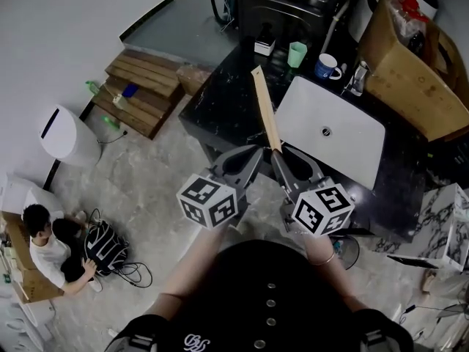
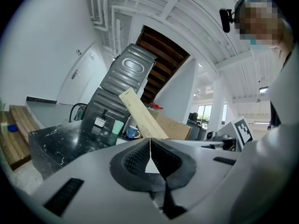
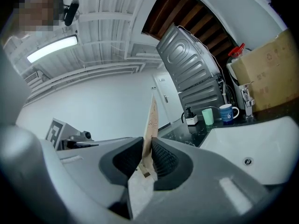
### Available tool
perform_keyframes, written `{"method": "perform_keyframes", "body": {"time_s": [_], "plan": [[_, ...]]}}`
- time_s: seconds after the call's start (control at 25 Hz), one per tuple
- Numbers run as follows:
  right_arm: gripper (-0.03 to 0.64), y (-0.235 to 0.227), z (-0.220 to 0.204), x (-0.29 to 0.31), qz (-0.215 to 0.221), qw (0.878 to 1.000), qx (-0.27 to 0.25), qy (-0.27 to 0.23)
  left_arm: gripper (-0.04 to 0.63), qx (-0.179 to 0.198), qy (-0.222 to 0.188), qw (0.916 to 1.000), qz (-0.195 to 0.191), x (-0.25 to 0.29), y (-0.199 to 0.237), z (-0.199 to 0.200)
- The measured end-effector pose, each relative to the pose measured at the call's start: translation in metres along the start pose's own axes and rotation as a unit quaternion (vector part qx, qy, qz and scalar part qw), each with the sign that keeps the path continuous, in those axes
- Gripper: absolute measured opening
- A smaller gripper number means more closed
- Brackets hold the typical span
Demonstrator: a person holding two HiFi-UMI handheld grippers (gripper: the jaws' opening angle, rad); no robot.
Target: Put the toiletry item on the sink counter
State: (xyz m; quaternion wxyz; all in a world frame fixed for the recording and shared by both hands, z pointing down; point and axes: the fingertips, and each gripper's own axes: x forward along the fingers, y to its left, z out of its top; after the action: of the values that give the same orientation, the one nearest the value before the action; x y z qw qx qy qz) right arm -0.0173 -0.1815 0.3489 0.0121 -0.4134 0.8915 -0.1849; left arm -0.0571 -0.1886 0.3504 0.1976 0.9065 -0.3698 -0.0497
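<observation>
A long, thin tan carton (image 1: 266, 107) is the toiletry item. It sticks out from my right gripper (image 1: 279, 155) over the black marble sink counter (image 1: 223, 112), towards the white basin (image 1: 302, 97). In the right gripper view the carton (image 3: 151, 120) stands edge-on between the ribbed pads, and my right gripper (image 3: 148, 141) is shut on it. My left gripper (image 1: 258, 151) hangs just left of the carton's near end. In the left gripper view its tips (image 2: 150, 140) meet with nothing between them, and the carton (image 2: 140, 114) rises behind them.
At the back of the counter stand a soap dispenser (image 1: 264, 44), a green cup (image 1: 297, 53), a blue mug (image 1: 326, 67) and the faucet (image 1: 358, 78). A big cardboard box (image 1: 414, 72) stands at the right. On the floor are a wooden pallet (image 1: 139, 90), a white bin (image 1: 67, 134) and a seated person (image 1: 51, 244).
</observation>
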Motion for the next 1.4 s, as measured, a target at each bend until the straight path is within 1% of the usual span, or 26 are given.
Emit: {"method": "perform_keyframes", "body": {"time_s": [0.32,0.68,0.96,1.4], "plan": [[0.058,0.001,-0.007,0.007,-0.008,1.000,-0.002,0.015,0.014,-0.008,-0.005,0.9999,0.003,-0.001,0.015,0.004],[0.058,-0.022,-0.002,0.021,-0.019,1.000,0.009,0.017,0.014,-0.020,0.001,0.9998,0.010,0.013,0.031,0.004],[0.058,-0.045,0.009,0.043,-0.022,0.999,0.017,0.019,0.014,-0.022,0.004,0.9996,0.014,0.036,0.050,0.014],[0.058,-0.096,0.016,0.078,-0.034,0.998,0.029,0.034,0.014,-0.035,0.016,0.9991,0.020,0.084,0.085,0.017]]}}
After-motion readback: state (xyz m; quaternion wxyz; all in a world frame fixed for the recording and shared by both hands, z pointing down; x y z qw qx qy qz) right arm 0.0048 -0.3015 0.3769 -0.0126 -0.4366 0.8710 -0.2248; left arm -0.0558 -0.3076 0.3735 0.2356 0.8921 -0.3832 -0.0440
